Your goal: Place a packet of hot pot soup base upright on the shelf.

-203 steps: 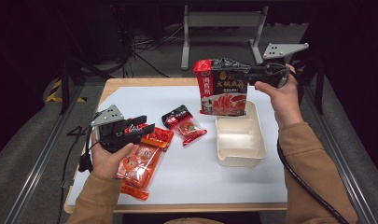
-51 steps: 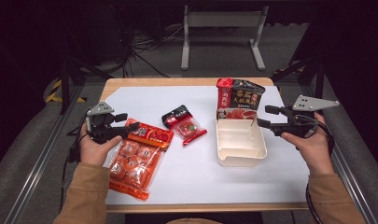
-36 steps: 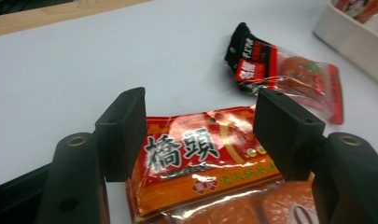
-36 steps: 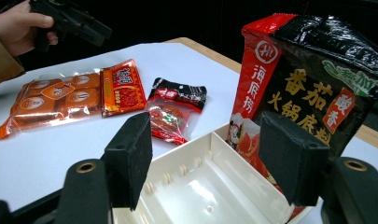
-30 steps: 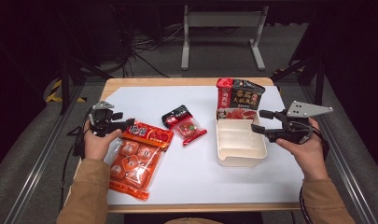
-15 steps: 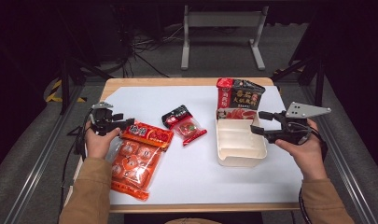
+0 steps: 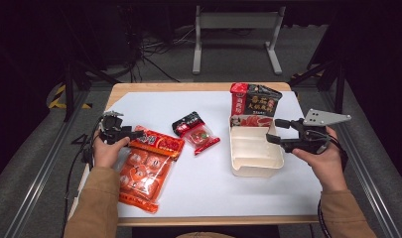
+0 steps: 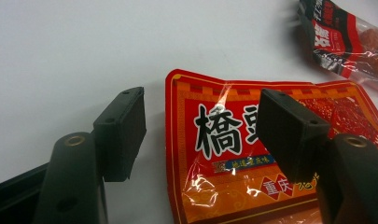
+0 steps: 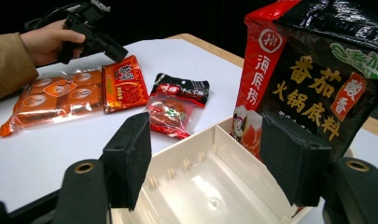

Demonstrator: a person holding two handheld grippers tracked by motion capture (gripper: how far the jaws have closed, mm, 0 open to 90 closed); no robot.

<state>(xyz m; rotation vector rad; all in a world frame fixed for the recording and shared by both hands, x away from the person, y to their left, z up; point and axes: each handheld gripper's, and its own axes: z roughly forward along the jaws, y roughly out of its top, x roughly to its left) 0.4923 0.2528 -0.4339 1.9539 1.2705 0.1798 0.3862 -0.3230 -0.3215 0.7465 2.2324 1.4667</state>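
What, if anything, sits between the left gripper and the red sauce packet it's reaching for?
Nothing visible. The left gripper has open jaws right at the top edge of the red sauce packet, which lies flat on the white table. The small dark-topped packet lies off to one side, clear of it.

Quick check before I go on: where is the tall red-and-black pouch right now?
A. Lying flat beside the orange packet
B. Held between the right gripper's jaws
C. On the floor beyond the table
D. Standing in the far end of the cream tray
D: the tall red-and-black pouch stands upright in the far end of the cream tray, while the right gripper hovers by the tray with open, empty jaws.
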